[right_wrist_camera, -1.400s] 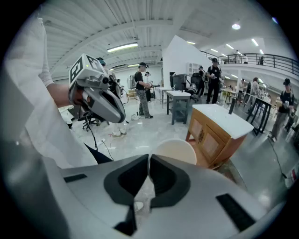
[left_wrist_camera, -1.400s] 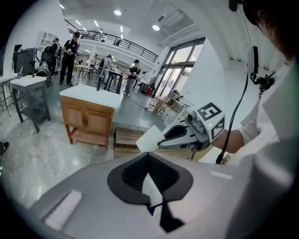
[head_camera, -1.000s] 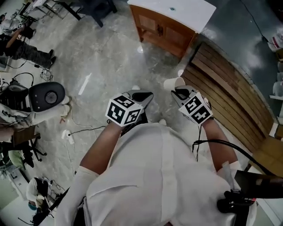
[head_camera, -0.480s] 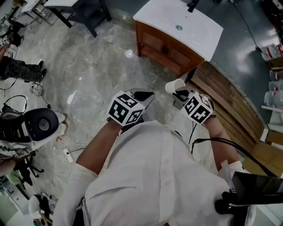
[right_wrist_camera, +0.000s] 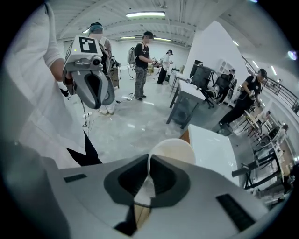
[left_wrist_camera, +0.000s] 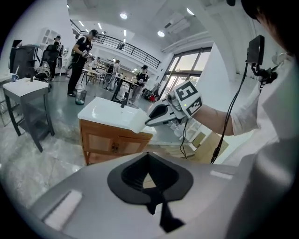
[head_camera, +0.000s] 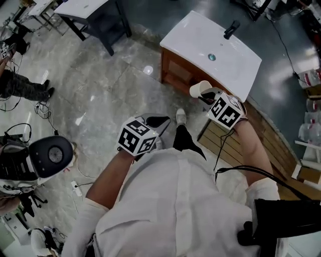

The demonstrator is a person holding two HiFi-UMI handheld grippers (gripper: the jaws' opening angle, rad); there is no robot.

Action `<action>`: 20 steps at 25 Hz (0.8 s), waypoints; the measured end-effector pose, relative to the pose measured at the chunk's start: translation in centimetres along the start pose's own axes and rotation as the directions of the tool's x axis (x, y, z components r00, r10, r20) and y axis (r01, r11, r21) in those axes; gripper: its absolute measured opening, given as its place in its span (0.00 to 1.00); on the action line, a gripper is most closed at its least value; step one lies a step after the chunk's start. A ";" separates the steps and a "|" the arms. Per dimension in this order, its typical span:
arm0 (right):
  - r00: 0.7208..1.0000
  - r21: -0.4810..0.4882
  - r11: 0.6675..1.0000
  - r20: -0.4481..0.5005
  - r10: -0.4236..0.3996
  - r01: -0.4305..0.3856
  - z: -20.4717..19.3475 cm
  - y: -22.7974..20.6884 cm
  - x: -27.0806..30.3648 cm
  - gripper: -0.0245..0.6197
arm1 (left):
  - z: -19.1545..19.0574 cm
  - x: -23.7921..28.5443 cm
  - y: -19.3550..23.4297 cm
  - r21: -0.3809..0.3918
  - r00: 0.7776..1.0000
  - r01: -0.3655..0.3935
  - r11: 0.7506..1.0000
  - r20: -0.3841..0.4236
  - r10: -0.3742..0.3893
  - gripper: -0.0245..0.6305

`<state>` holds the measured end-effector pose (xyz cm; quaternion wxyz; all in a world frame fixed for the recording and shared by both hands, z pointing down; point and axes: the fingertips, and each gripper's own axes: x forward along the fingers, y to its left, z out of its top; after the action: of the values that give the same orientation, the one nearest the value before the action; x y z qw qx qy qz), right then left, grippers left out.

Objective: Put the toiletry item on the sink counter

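Observation:
A white cup hangs by its rim in my right gripper, which is shut on the cup wall; in the right gripper view the cup shows just beyond the jaws. It is in the air near the front edge of the white sink counter, which tops a wooden cabinet and has a black faucet. The counter also lies ahead in the right gripper view. My left gripper is shut and holds nothing, low over the marble floor; its jaws meet in the left gripper view.
A wooden slat platform lies right of the cabinet. A dark table stands at the back left. A grey round device and cables sit on the floor at left. Several people stand in the background.
The person has walked toward the sink; the counter is now larger and nearer. My right gripper carried the cup up to the counter's front edge. The left gripper dropped back lower.

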<state>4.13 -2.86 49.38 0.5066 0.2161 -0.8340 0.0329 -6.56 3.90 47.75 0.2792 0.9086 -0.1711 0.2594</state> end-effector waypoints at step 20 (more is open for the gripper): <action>0.998 -0.128 0.992 -0.051 -0.026 0.019 2.1 -39.7 12.6 0.06 | 18.0 8.4 16.0 -0.209 0.970 -0.189 0.959 0.115 0.216 0.04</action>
<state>13.07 -43.50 52.66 0.5416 0.1918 -0.8182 -0.0203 -0.36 -20.80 46.44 0.3271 0.8698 -0.3068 0.2058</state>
